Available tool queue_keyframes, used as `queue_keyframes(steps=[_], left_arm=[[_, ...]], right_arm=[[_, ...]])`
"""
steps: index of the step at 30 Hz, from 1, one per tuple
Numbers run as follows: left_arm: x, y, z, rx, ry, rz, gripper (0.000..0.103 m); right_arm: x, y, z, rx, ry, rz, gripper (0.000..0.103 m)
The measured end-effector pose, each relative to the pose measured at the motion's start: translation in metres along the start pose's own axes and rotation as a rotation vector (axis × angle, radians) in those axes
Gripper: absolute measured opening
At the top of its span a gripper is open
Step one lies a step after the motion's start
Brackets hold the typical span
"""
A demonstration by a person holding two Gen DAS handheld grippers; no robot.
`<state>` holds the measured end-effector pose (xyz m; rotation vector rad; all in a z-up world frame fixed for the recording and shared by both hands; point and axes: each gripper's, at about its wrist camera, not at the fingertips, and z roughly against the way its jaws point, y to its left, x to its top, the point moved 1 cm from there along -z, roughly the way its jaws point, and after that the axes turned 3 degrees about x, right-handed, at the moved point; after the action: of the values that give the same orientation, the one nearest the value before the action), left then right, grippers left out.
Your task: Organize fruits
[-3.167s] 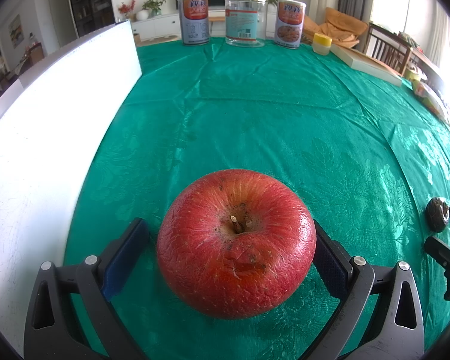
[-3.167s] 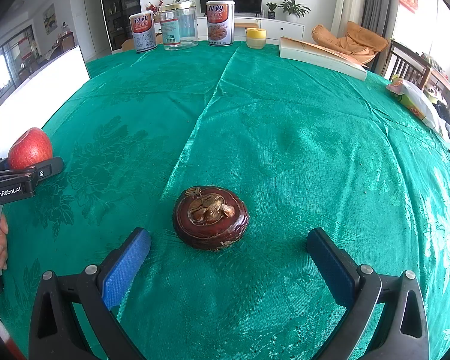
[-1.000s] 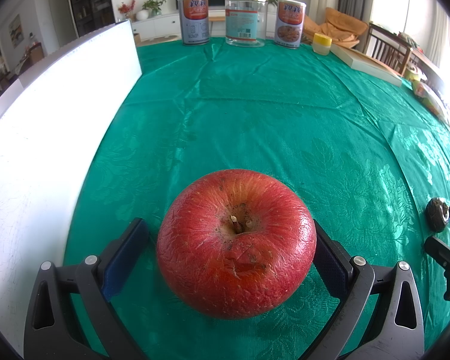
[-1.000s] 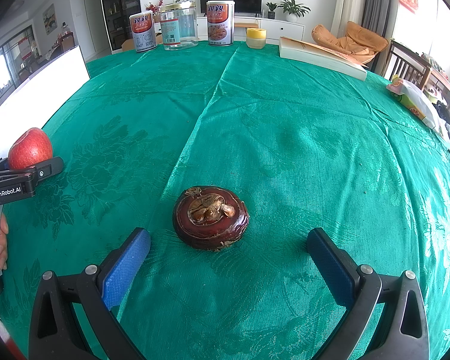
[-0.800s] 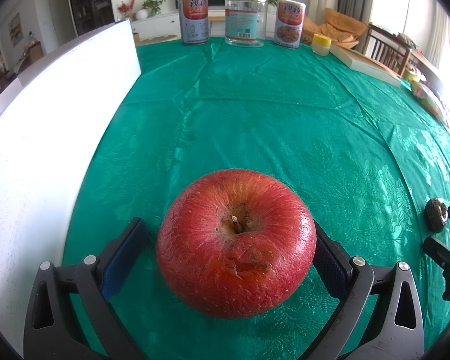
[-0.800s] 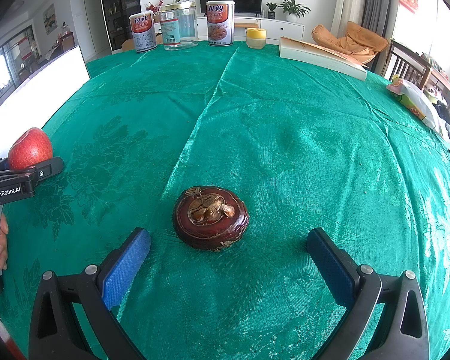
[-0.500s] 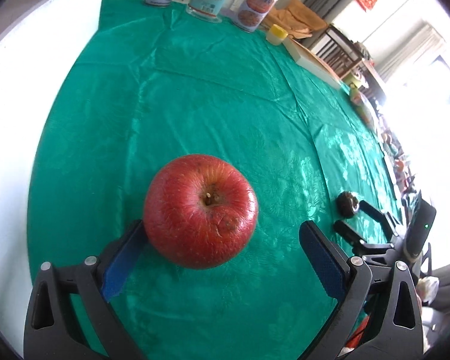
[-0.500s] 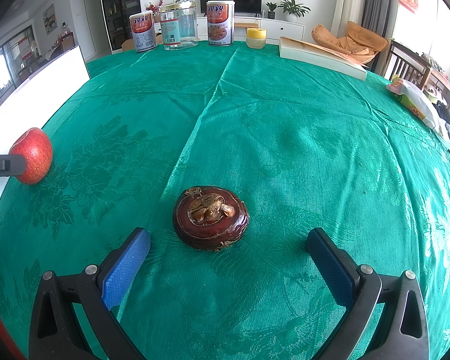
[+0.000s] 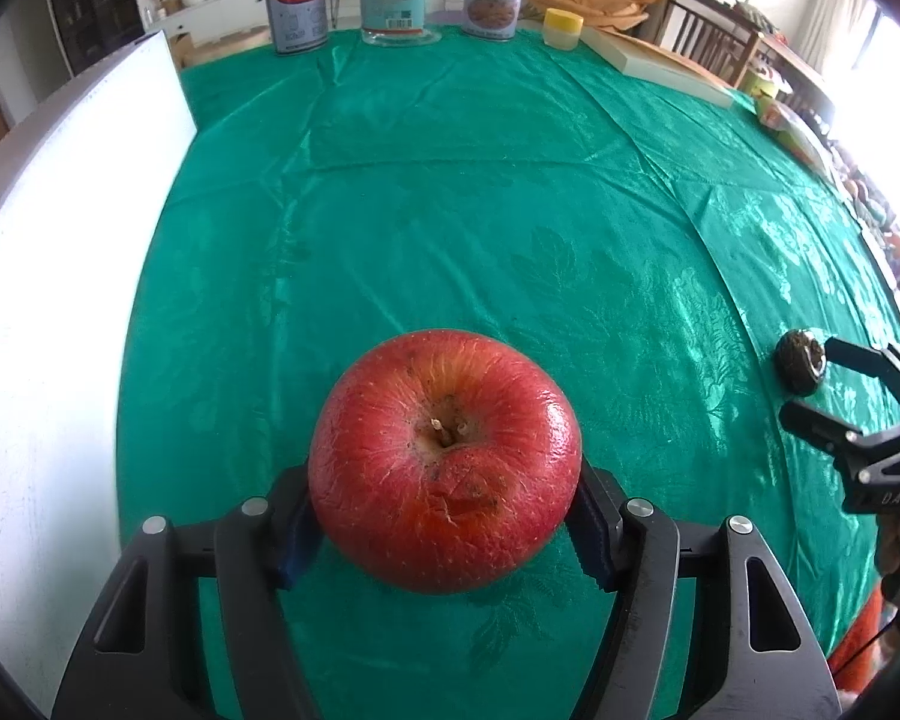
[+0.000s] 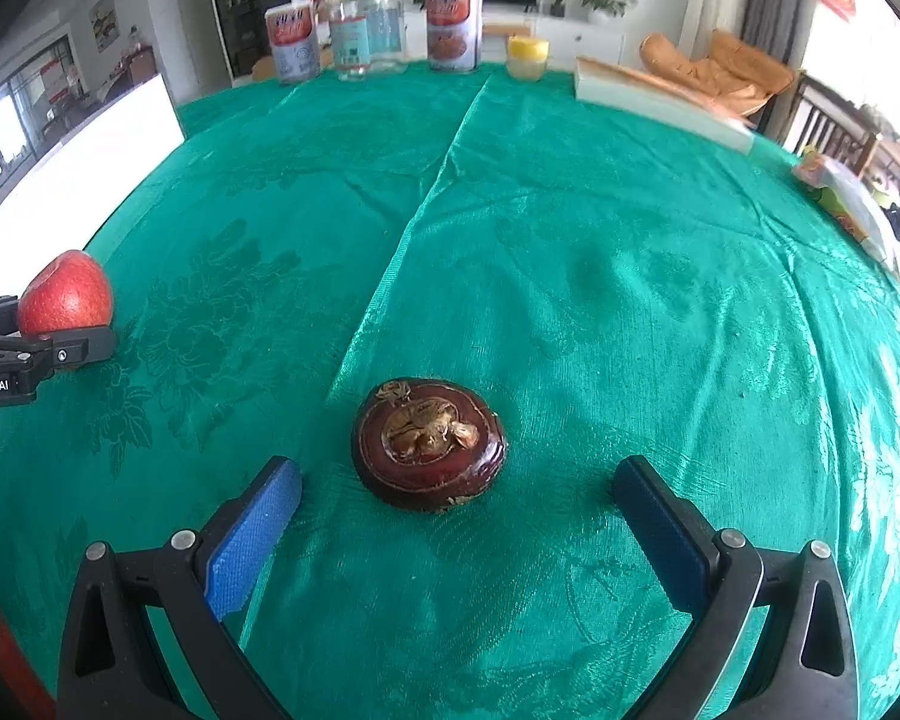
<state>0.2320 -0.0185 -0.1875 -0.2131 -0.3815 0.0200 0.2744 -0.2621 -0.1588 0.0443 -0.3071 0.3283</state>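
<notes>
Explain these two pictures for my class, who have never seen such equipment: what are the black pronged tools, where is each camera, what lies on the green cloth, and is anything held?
No robot here: a person carries a hand-held gripper in each hand, with a wide-angle camera on each looking along its two fingers. The left camera's picture shows the left hand-held gripper, whose jaws have just been closing; its blue pads now press both sides of a red apple. The right camera's picture shows the right hand-held gripper open, a dark brown round fruit lying untouched between its fingers on the green tablecloth. Tins and a jar stand at the far edge.
</notes>
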Motion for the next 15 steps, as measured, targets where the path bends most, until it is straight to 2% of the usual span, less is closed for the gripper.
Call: queue_keyframes(steps=[3,4,5,8,9,10,13,15], left_arm=[[0.002,0.004,0.008,-0.010,0.012,0.019,0.069],[0.003,0.006,0.011,-0.020,0.018,0.035,0.069],[0.004,0.007,0.015,-0.032,0.022,0.053,0.069],[0.007,0.009,0.025,-0.055,0.025,0.084,0.069],[0.008,0.009,0.029,-0.055,0.024,0.085,0.069],[0.007,0.008,0.032,-0.053,0.022,0.084,0.069],[0.003,0.010,0.042,-0.062,0.022,0.090,0.069],[0.001,0.017,0.057,-0.098,0.009,0.115,0.069]], right_arm=[[0.026,-0.015,0.011,0.109,0.097,-0.088,0.097],[0.033,-0.016,0.009,0.108,0.145,-0.092,0.097],[0.039,-0.016,0.007,0.096,0.185,-0.088,0.092],[0.045,-0.009,-0.004,0.075,0.262,-0.069,0.080],[0.045,-0.007,-0.010,0.069,0.286,-0.073,0.079],[0.045,-0.006,-0.015,0.066,0.298,-0.079,0.073],[0.045,0.004,-0.018,0.031,0.294,-0.045,0.045],[0.048,0.011,-0.012,0.033,0.286,-0.046,0.045]])
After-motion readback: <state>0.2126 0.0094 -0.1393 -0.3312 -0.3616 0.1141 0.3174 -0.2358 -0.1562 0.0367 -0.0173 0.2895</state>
